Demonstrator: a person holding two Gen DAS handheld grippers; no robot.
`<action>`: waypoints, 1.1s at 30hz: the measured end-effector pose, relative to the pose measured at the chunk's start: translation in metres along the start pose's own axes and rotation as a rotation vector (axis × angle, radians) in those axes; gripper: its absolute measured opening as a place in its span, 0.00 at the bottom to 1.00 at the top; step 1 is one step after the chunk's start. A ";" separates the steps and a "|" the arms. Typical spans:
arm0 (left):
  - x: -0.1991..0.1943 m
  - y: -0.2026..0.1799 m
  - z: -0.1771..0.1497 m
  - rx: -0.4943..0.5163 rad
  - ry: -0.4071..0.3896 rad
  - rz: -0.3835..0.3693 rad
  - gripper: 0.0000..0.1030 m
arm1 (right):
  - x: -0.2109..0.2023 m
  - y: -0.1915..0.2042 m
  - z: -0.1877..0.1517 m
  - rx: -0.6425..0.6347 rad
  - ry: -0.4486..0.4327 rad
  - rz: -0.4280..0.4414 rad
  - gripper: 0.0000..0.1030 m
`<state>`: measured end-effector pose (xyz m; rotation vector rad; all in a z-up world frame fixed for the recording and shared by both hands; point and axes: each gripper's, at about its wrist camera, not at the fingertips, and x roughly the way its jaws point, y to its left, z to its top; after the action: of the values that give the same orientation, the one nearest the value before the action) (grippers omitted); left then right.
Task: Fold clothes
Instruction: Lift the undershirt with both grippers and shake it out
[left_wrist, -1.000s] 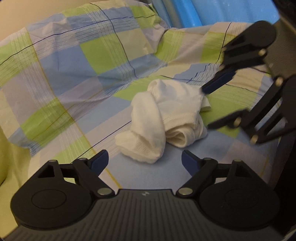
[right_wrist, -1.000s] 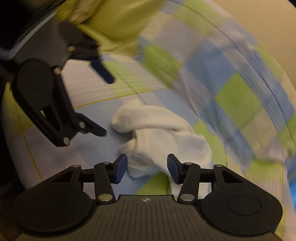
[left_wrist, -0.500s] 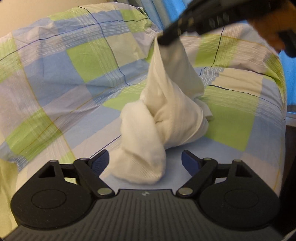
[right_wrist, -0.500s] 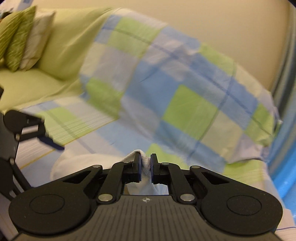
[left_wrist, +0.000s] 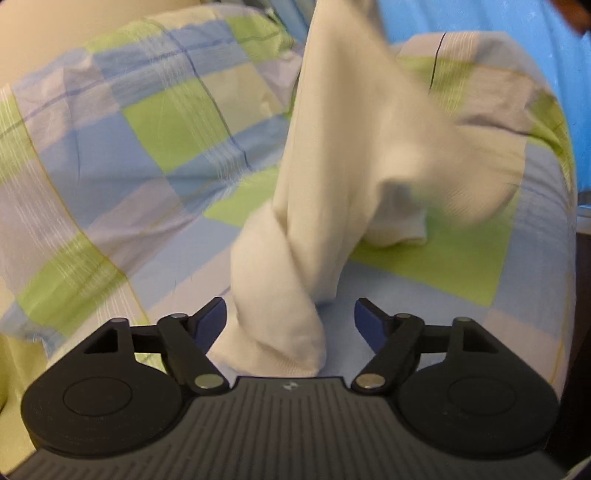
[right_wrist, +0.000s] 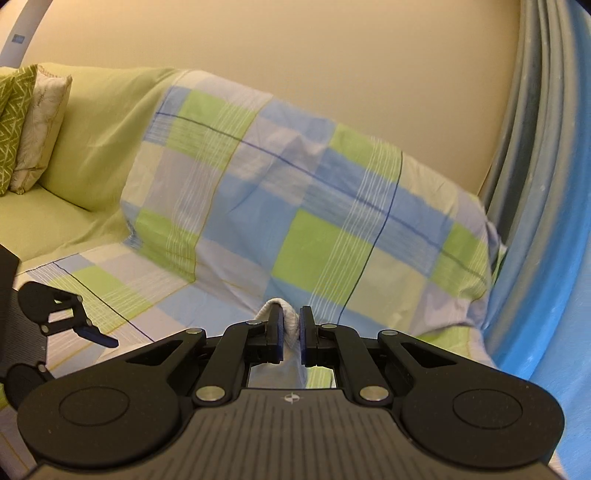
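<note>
- The right gripper (right_wrist: 291, 334) has its two fingers pinched tight on a fold of white ribbed fabric, the cuff end of a white sock (left_wrist: 354, 155). A little loop of the cuff pokes up between the pads in the right wrist view.
- From the left wrist view, that sock hangs in a long stretched column from the top of the frame down to the checked bedsheet (left_wrist: 155, 122). It's pretty motion-blurred up high, so the knit detail is only clear near the bottom.
- A second white sock (left_wrist: 273, 325) looks wrapped or twisted around the hanging one. Its lower end rests on the sheet right in front of the left gripper (left_wrist: 290, 323). Can't really tell where one sock stops and the other starts in the tangle.
- A bulgy bit of white fabric balloons out to the right of the column, and it's too blurry to say if it touches the sheet.
- The left gripper's fingers are spread wide apart, holding nothing. The bottom of the sock bundle sits between them, closer to the left blue pad (left_wrist: 212, 319), maybe brushing it, while the right pad stands clear.
- In the right wrist view you can also spot the left gripper low at the left edge, fingers open above the sheet.
- Background: the sheet is draped over a green sofa (right_wrist: 92, 122), two cushions (right_wrist: 26, 129) sit in the far left corner, and a blue curtain (right_wrist: 546, 229) hangs on the right.
</note>
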<state>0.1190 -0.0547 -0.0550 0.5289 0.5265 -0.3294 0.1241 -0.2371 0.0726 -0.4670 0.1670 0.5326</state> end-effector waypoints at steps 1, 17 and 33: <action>0.002 0.003 -0.003 -0.006 0.014 0.000 0.50 | -0.004 -0.001 0.001 0.004 -0.001 -0.003 0.06; -0.187 0.069 0.052 -0.190 -0.301 0.069 0.04 | -0.147 -0.028 0.039 0.171 -0.201 -0.084 0.06; -0.081 0.148 0.045 -0.422 -0.053 0.037 0.32 | 0.030 -0.066 0.002 0.340 0.086 -0.026 0.14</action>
<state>0.1332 0.0542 0.0809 0.1212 0.5166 -0.1878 0.1839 -0.2729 0.0917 -0.1605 0.3270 0.4479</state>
